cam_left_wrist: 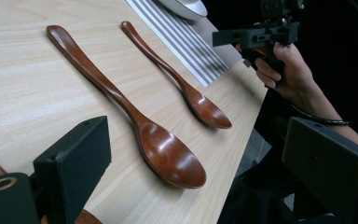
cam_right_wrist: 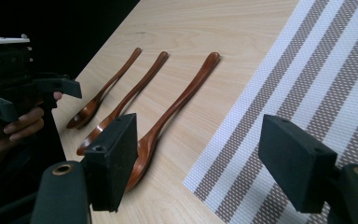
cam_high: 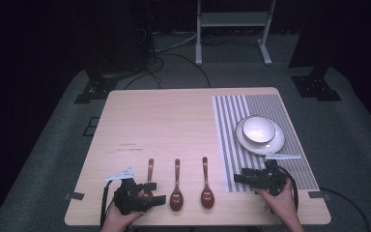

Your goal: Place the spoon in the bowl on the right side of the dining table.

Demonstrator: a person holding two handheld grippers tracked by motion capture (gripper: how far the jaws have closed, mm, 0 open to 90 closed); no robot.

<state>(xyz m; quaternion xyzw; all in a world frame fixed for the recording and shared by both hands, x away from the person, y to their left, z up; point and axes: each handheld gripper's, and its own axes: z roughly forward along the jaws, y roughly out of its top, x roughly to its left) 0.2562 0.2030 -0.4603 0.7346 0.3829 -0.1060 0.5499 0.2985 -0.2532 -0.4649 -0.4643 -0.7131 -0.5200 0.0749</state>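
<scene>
**Both grippers low at the near edge, three spoons between them**

I see the table point(cam_high: 174, 116) first, pale wood, with a striped mat point(cam_high: 232, 145) laid over its right part. On the mat's far half sits a plate point(cam_high: 276, 143) with a bowl point(cam_high: 258, 129) on it.

My left gripper point(cam_high: 155, 192) hovers at the near left corner, jaws wide apart with nothing in them. It sits just beside the left spoon point(cam_high: 149, 175), whose bowl end lies under or right at its jaws; I cannot tell whether they touch. My right gripper point(cam_high: 238, 178) hangs over the mat's near edge, jaws also spread wide and bare.

Three brown wooden spoons lie in a row on the bare wood, handles pointing away from me, bowls toward the near edge. The middle spoon point(cam_high: 176, 193) and right spoon point(cam_high: 206, 191) lie apart from each other, the right one near the mat's edge but off it
</scene>
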